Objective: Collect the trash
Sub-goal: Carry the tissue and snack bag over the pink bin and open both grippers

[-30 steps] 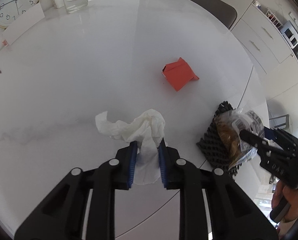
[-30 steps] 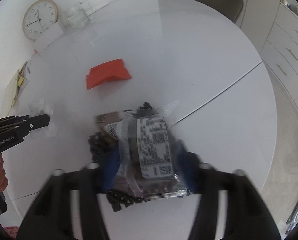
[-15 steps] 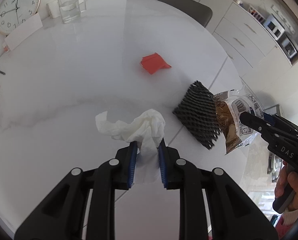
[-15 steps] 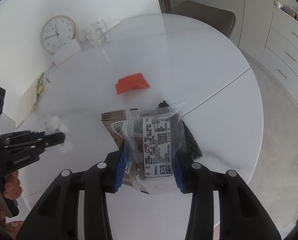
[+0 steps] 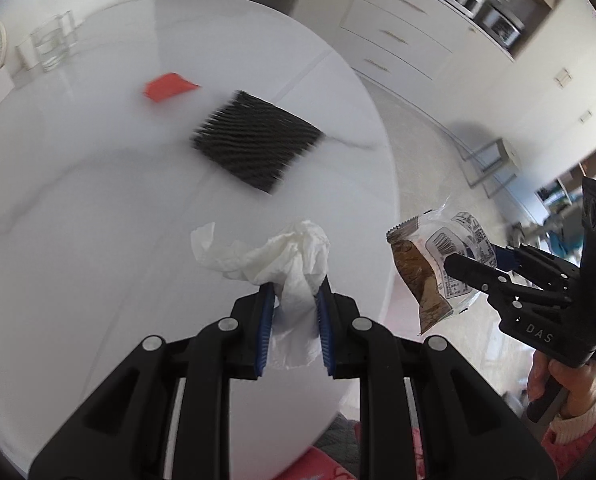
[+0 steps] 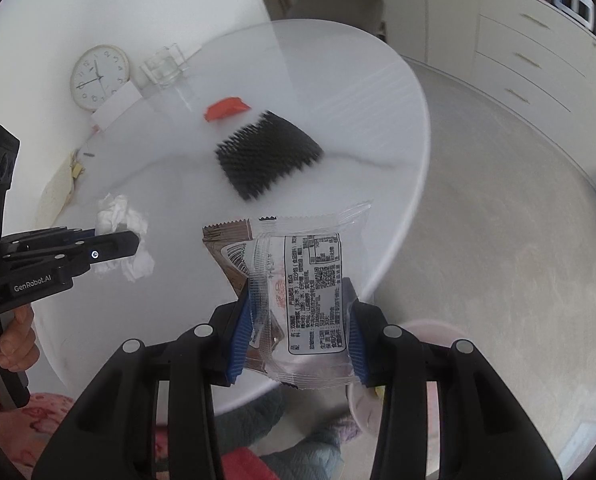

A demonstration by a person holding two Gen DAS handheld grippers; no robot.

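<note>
Two loads in the air at once. Left gripper (image 5: pixel 291 300) pinching a crumpled white tissue (image 5: pixel 281 252), lifted clear above the near part of the round white table (image 5: pixel 77 240); right gripper (image 6: pixel 298 332) clamped on a clear snack wrapper (image 6: pixel 310 276) with a brown packet (image 6: pixel 227 248) tucked behind it, held out past the table edge. Below the right gripper, partly hidden by its fingers, a pale pink bin (image 6: pixel 430 328) on the floor — likely the drop point.

Best done one side at a time: wrapper centred over the bin mouth before any release, low enough that the light film cannot drift sideways. Brown packet only partly caught between the pads, by the look of it — worth watching for a slip. Tissue to follow, grip kept firm until directly above the rim, since loose folds hang under the fingers.

Left on the table for later passes: a black ridged mat (image 5: pixel 257 146) and a red folded paper (image 5: pixel 167 86), well apart from both grippers.
</note>
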